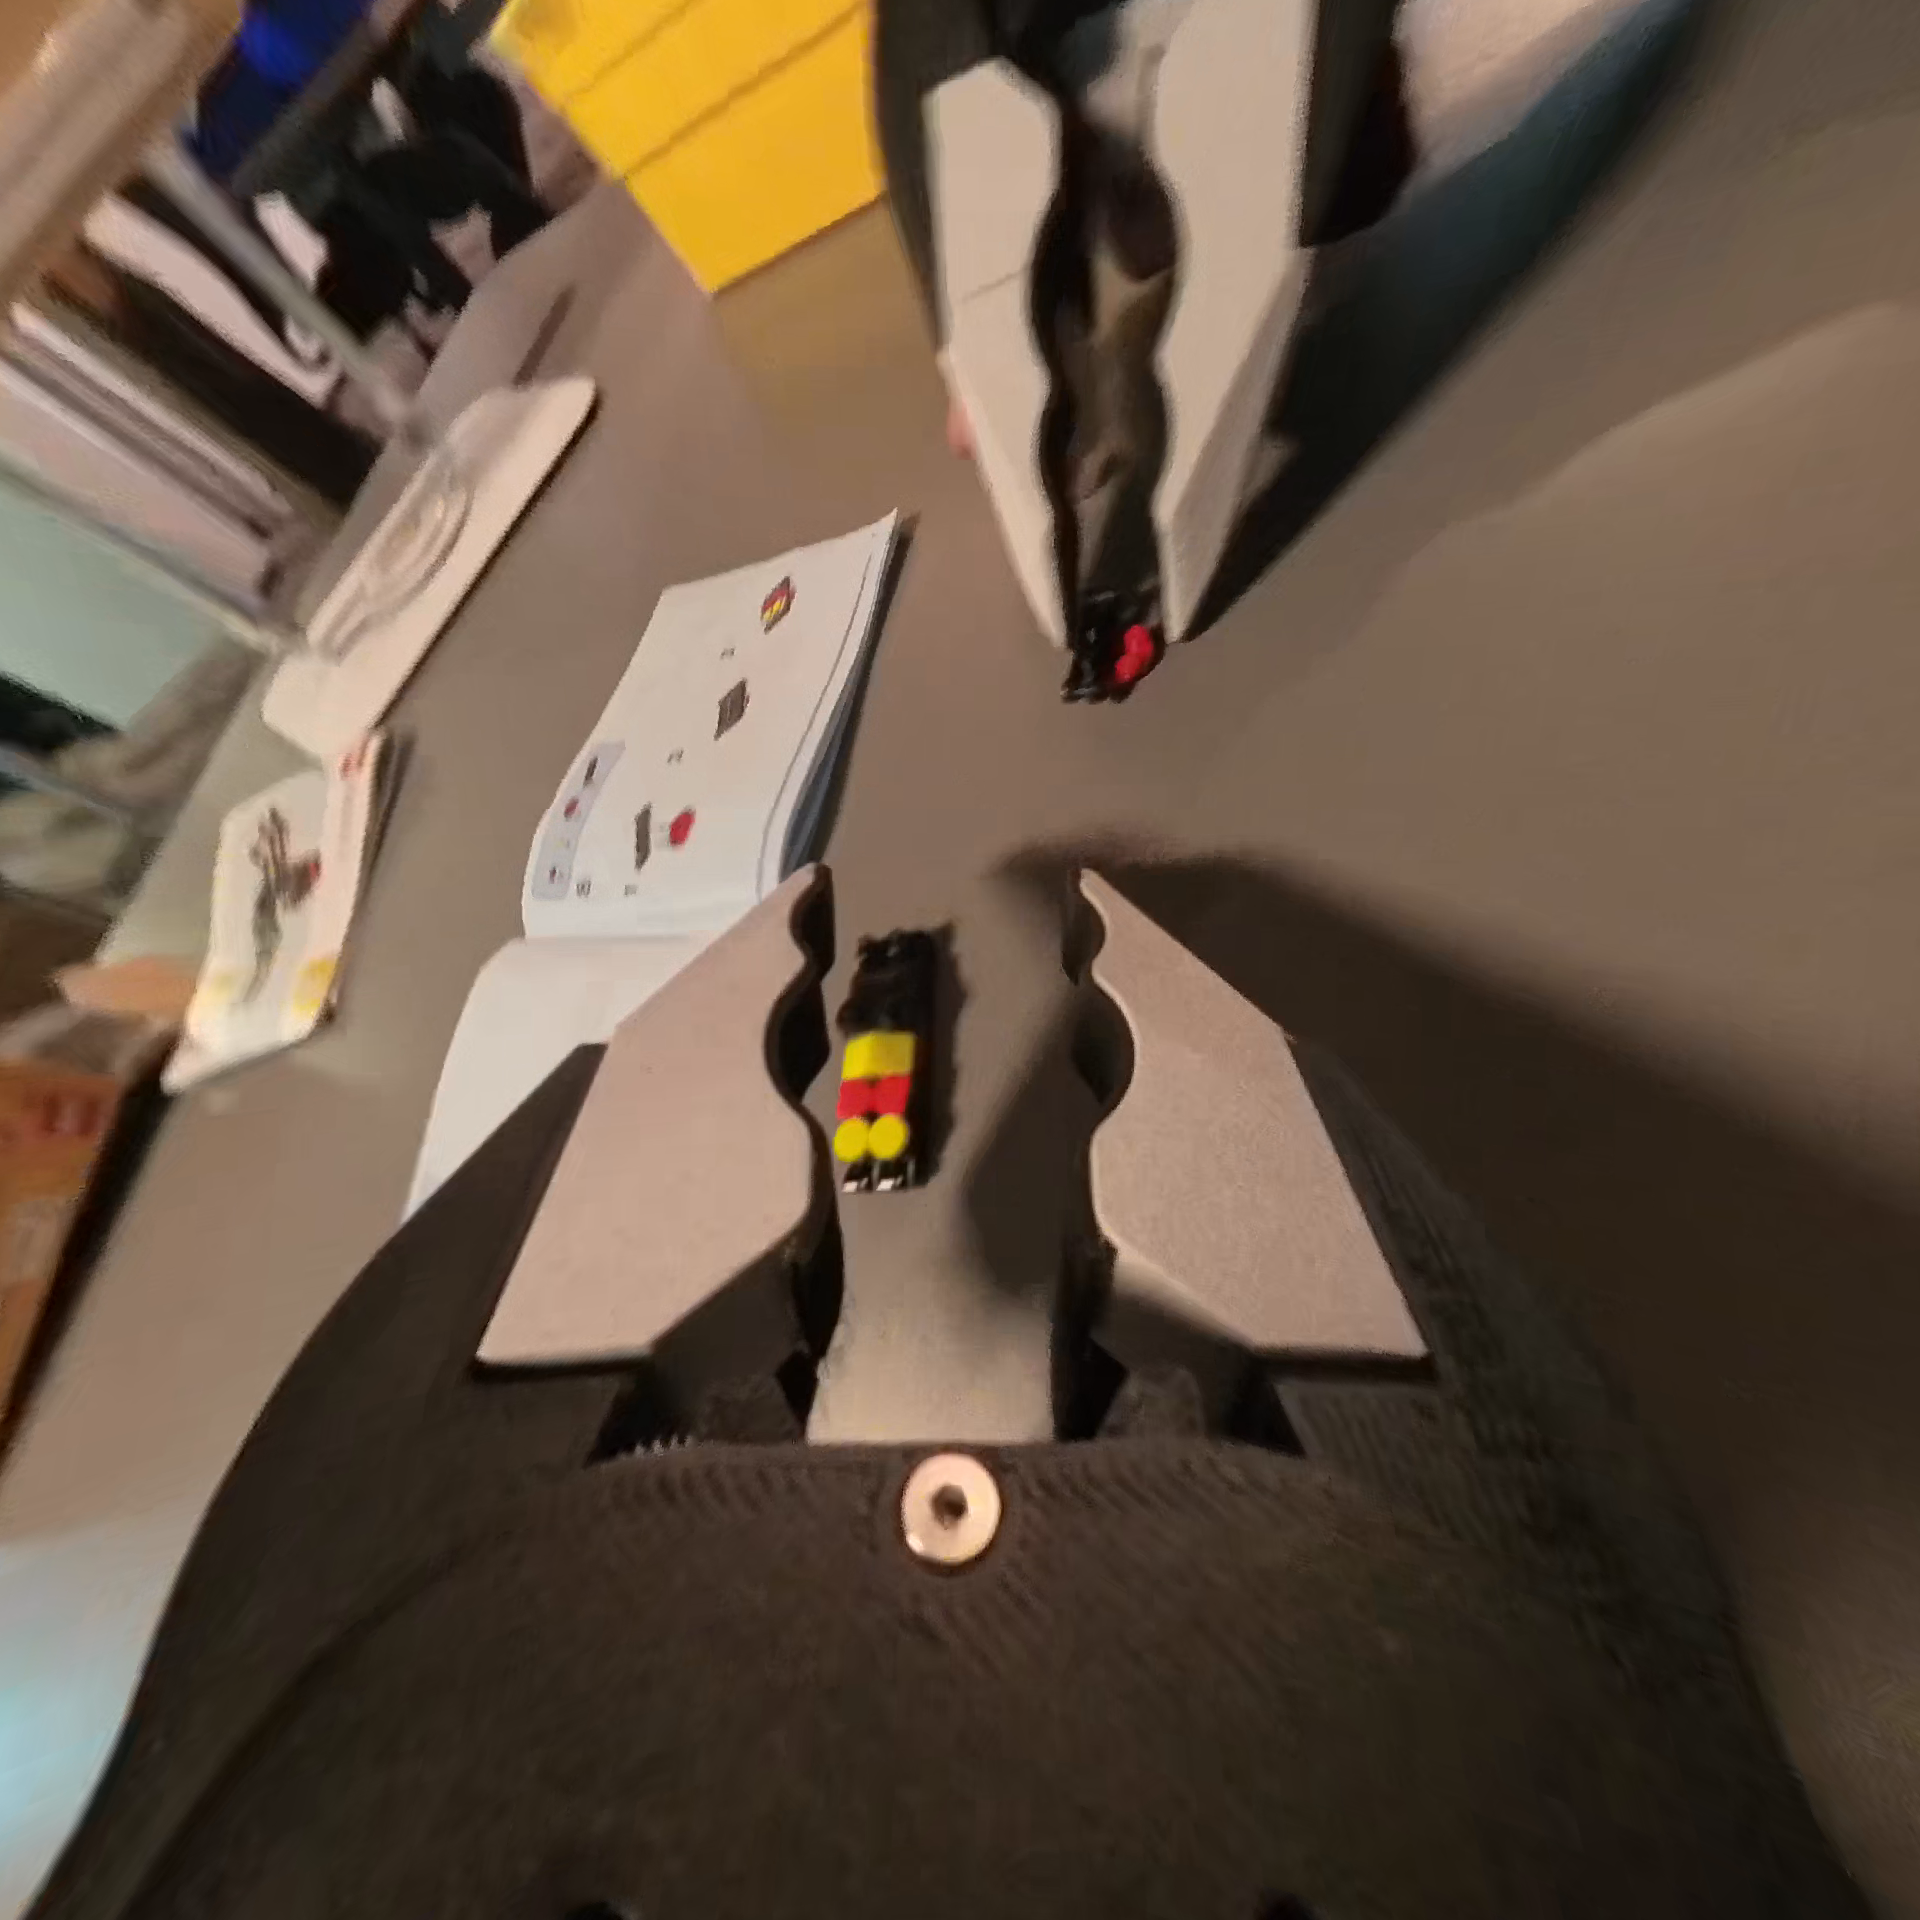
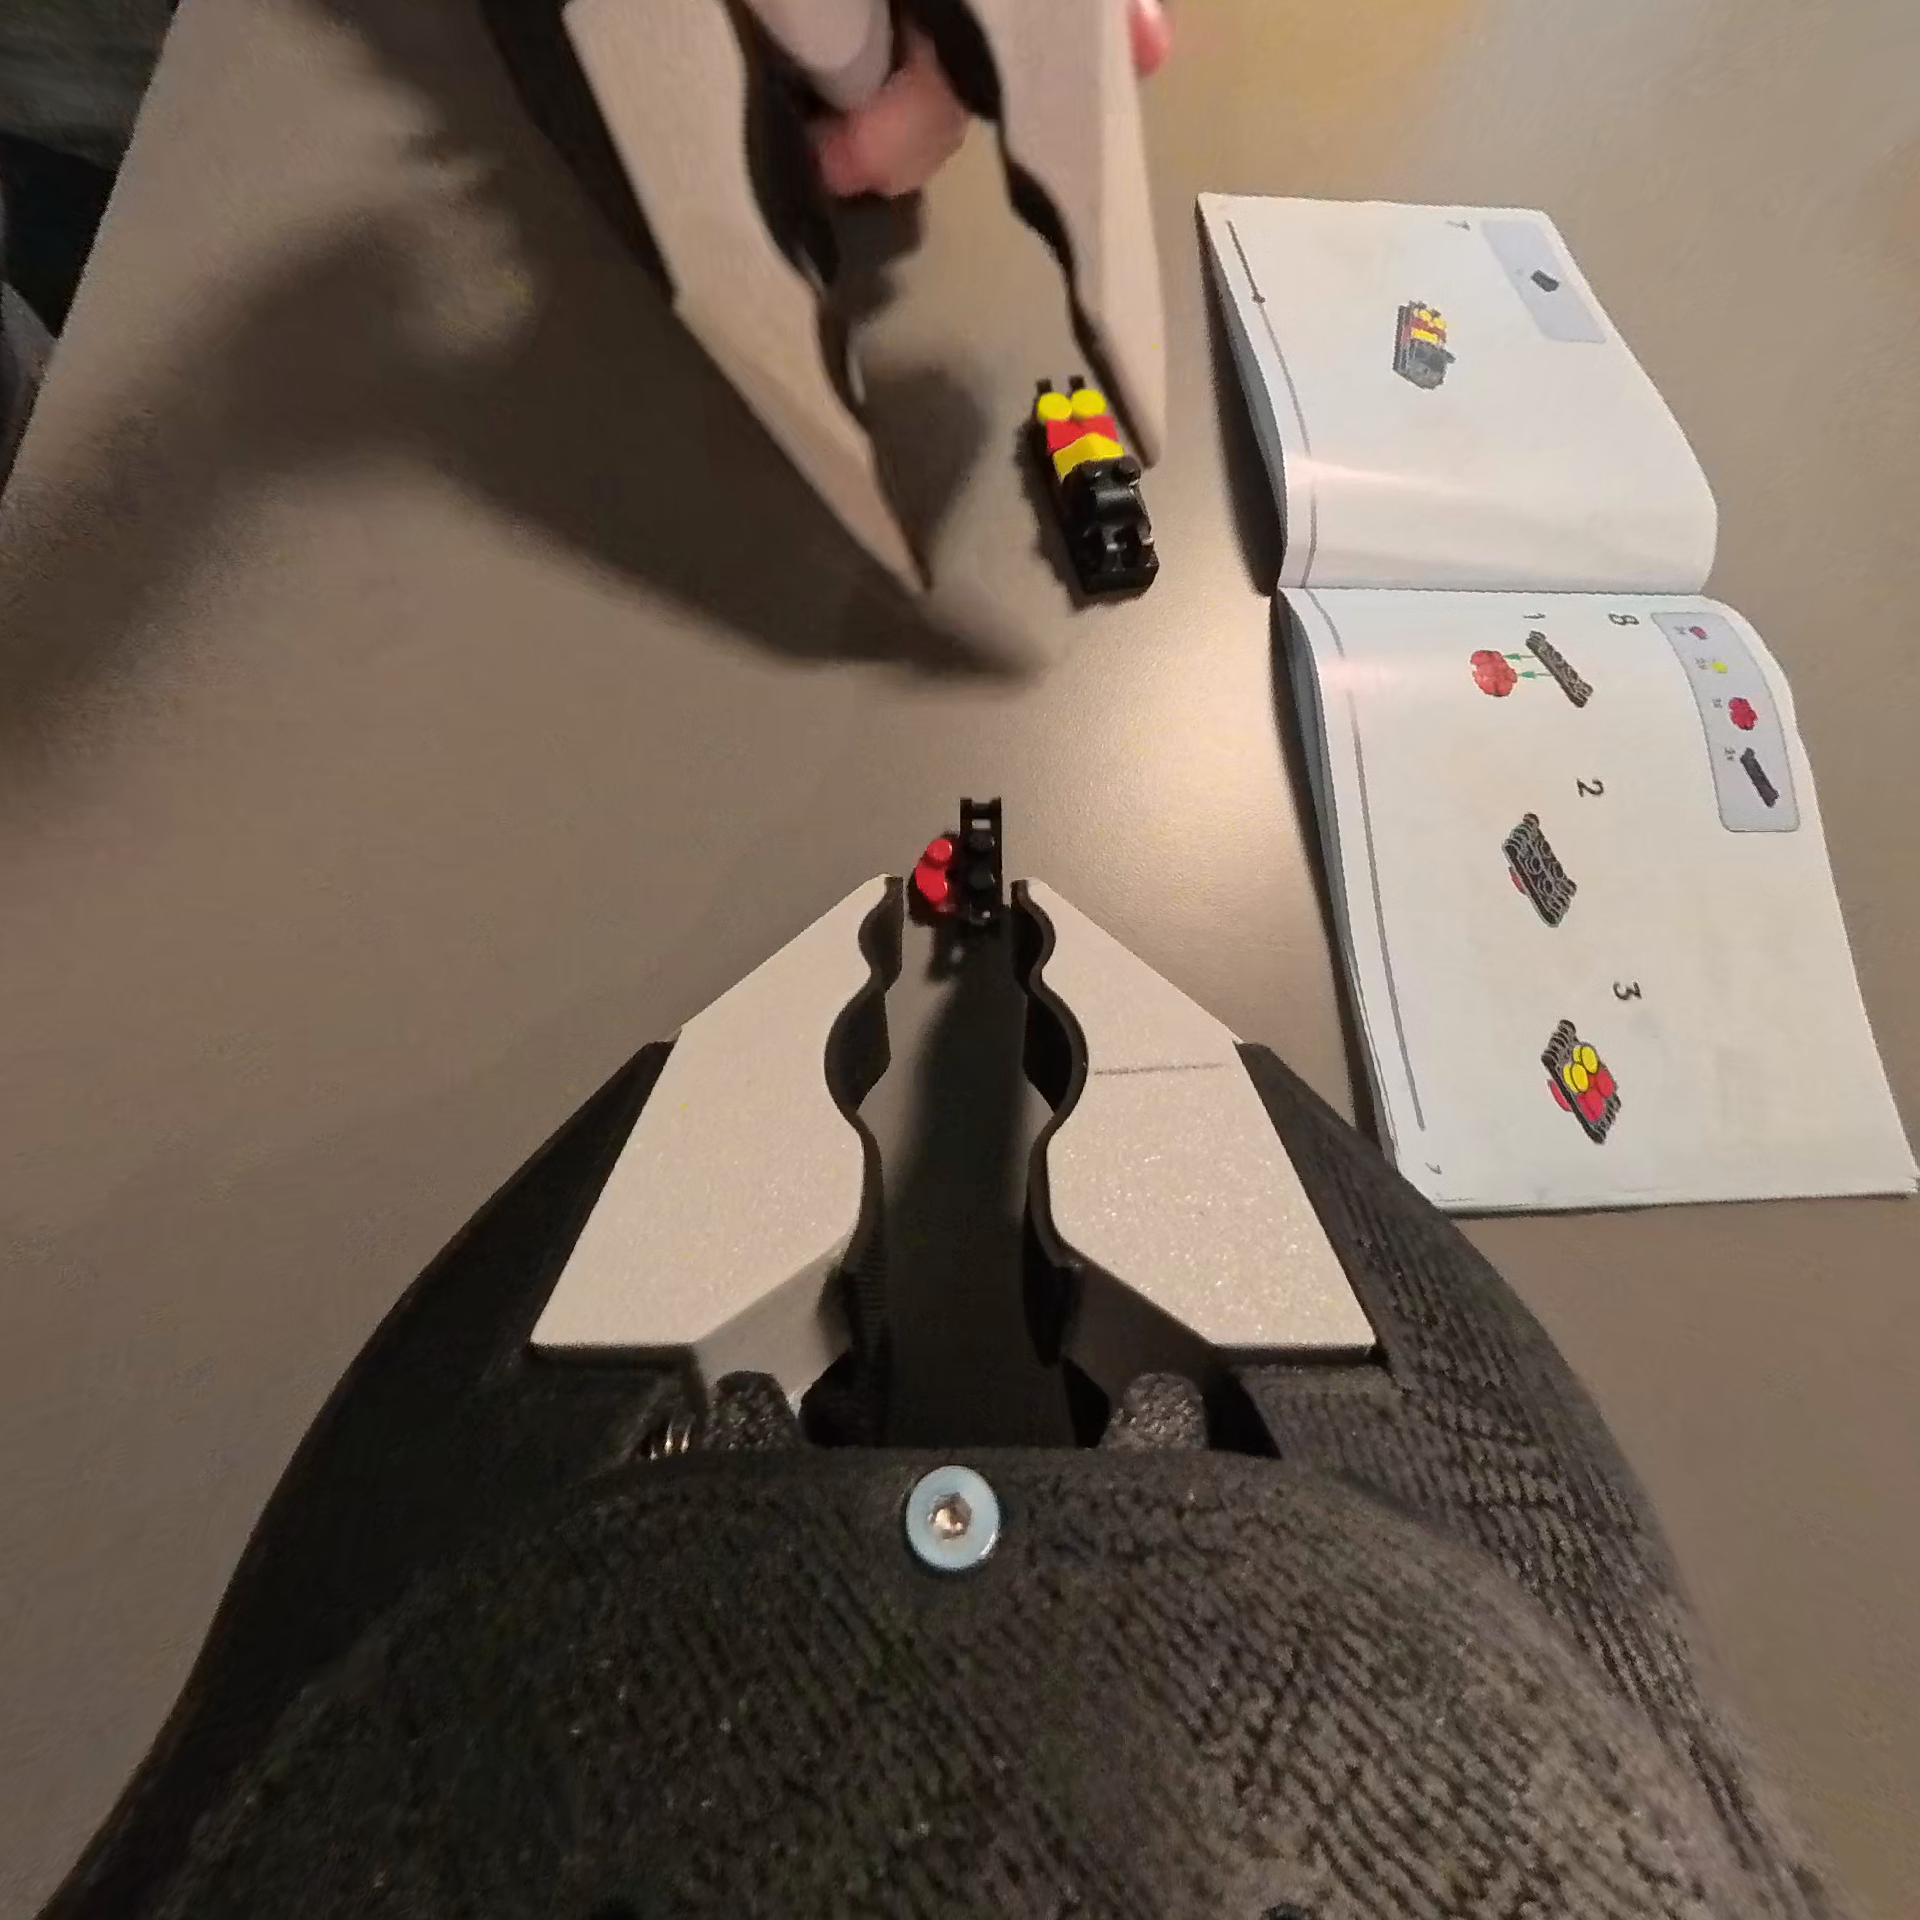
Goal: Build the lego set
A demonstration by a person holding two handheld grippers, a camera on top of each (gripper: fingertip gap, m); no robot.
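My left gripper (image 1: pixel 951 899) has its fingers spread wide, holding nothing. Between them, on the grey worktop (image 1: pixel 1455 831), lies the longer lego build (image 1: pixel 891 1060): a black base with two yellow round studs at the end toward me, red pieces next, a yellow block after that, and black parts at the far end. It sits nearer my left-hand finger (image 1: pixel 727 1081), and I cannot tell for certain whether that finger touches it; the other finger stands clear. In the right wrist view the same build (image 2: pixel 1091 488) lies flat just beside one tip of the left gripper (image 2: pixel 1039 509), with a hand (image 2: pixel 883 145) blurred behind the fingers. My right gripper (image 2: pixel 956 888) has its fingers drawn close together, and at their tips sits a small black plate with a red piece (image 2: pixel 961 868) stuck on its side. The plate stands on edge between the tips and seems pinched there, though a narrow gap shows farther back along the fingers. From the left wrist view that same small assembly (image 1: pixel 1112 655) pokes out of the tips of the right gripper (image 1: pixel 1117 623), low over the worktop. An open instruction booklet (image 2: pixel 1558 831) lies flat to one side of both builds. Farther off in the left wrist view are a second leaflet (image 1: pixel 281 914), a pale flat tray (image 1: pixel 436 540) and a yellow box (image 1: pixel 727 125).
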